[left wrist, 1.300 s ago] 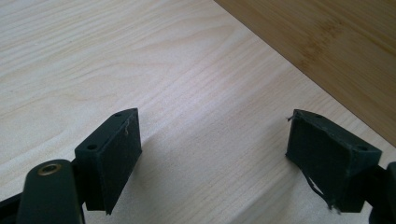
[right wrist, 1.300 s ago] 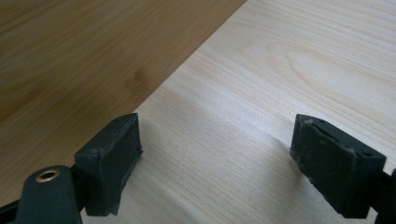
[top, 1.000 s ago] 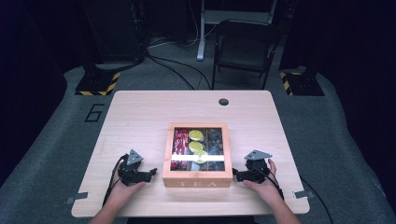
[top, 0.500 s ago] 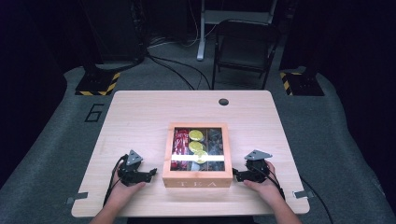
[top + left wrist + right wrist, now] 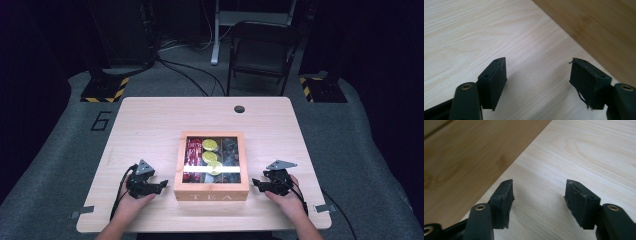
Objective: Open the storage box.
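Right, both tools are down on the pale wooden table (image 5: 150, 120) and the wooden tea box (image 5: 211, 167) sits dead centre between them, near the person's edge. From the box, the left gripper (image 5: 162, 185) is at about 8 o'clock and the right gripper (image 5: 255, 184) at about 4 o'clock, each nosing in toward a front corner, close but not touching.

Left gripper view: jaws spread wide, nothing between them but table grain, and the box's side wall (image 5: 599, 30) slants across at 2 o'clock. Right gripper view is the mirror of it, jaws well apart and empty, with the box wall (image 5: 469, 152) running off at 10 o'clock.

The lid looks shut, with a clear window in it; through that you can see a red packet (image 5: 193, 151) in the left compartment, yellow round sachets (image 5: 209, 145) in the middle one, and something dark on the right that I can't quite make out from up here.

So my read is that this is the approach step, 2 open grippers lined up for the box and no contact made. The next move likely calls for one gripper to steady the box's side while the other finds the lid's front lip at 6 o'clock and lifts, keeping the box from sliding on that smooth tabletop.
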A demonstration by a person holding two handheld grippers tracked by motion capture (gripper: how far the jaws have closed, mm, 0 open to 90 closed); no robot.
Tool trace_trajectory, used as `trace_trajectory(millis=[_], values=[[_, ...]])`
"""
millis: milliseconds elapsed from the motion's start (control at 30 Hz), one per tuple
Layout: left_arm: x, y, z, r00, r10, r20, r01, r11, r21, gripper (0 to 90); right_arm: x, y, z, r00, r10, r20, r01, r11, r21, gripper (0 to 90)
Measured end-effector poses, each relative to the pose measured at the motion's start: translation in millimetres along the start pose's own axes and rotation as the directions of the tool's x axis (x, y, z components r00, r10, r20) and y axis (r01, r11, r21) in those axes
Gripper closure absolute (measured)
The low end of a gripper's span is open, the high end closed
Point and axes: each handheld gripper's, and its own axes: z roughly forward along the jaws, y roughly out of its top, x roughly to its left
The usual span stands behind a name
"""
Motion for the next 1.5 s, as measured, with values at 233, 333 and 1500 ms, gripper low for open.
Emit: trace_trajectory(millis=[233,333,1500], values=[[-7.2,6.7,-9.6,0.9974,-0.055,0.046,0.057,0.9979,-0.030,34.8,4.5,3.9,-15.4,0.9997,0.018,-0.018,-0.020,0.998,-0.065,44.8],[-10.9,8.4,-13.2,0.9977,-0.047,0.049,0.049,0.9981,-0.038,35.9,6.8,7.3,-21.5,1.0000,0.001,0.009,-0.001,0.995,-0.095,44.9],[-41.6,27.9,-52.3,0.9926,-0.021,0.120,0.038,0.9885,-0.146,30.6,46.9,27.3,-58.4,0.9963,-0.082,-0.026,0.075,0.978,-0.194,40.9]])
